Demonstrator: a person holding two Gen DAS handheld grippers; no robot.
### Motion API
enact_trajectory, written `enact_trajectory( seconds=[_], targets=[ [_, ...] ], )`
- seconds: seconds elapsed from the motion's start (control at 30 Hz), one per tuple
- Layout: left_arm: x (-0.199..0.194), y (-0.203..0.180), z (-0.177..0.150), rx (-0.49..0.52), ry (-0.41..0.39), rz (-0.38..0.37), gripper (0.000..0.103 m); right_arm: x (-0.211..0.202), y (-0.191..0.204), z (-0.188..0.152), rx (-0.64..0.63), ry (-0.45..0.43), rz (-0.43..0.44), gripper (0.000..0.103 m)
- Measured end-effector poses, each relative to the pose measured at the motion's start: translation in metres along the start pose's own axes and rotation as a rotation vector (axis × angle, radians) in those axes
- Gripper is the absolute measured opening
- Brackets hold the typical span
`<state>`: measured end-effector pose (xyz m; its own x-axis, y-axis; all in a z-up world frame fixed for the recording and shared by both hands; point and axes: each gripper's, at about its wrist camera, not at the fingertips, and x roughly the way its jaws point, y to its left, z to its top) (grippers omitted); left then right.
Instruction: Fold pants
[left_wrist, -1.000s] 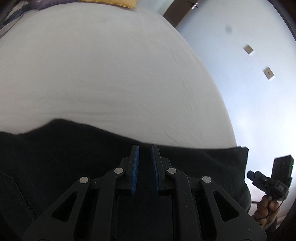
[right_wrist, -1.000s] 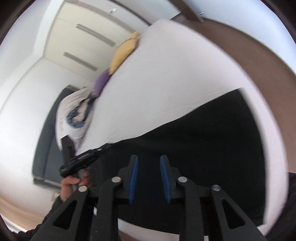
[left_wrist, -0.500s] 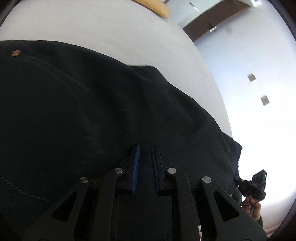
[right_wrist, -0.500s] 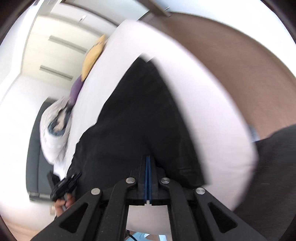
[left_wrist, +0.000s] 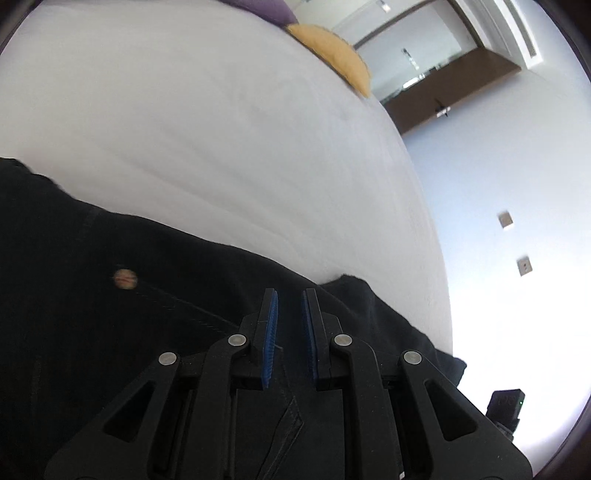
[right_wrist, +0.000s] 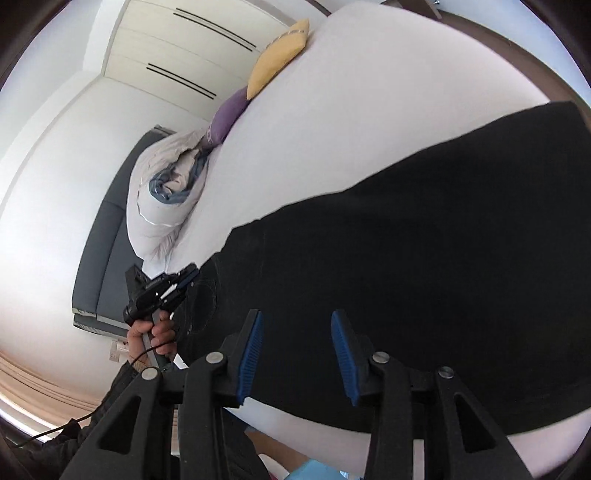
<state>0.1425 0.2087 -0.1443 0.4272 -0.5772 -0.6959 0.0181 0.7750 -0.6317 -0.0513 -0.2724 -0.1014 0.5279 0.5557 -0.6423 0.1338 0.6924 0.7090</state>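
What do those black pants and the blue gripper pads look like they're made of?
Black pants: matte woven cloth, probably denim or twill, going by the stitched seams and the coppery metal-looking button. Blue pads: ridged, likely rubber or soft plastic.

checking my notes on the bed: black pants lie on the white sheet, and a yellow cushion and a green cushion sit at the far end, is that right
Nearly. The second cushion is purple, not green; the right wrist view shows it beside the yellow cushion at the far end. The rest holds: the black pants lie on the white sheet.
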Motion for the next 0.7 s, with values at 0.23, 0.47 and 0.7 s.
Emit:
enact_trajectory(
  seconds=[0.23, 0.47, 0.7],
  targets=[
    [0.027, 0.015, -0.021, -0.007, 0.051, 0.008, 0.013, 0.006, -0.047, 0.011, 0.139, -0.042, -0.090, 0.018],
    [-0.041, 0.036, -0.028, 0.054, -0.052, 0.194, 0.013, -0.099, -0.082, -0.002, 0.171, -0.226, -0.207, 0.035],
    [-0.012, -0.025, -0.092, 0.092, 0.026, 0.057, 0.013, -0.054, -0.039, -0.029, 0.014, -0.097, 0.047, 0.056]
  ],
)
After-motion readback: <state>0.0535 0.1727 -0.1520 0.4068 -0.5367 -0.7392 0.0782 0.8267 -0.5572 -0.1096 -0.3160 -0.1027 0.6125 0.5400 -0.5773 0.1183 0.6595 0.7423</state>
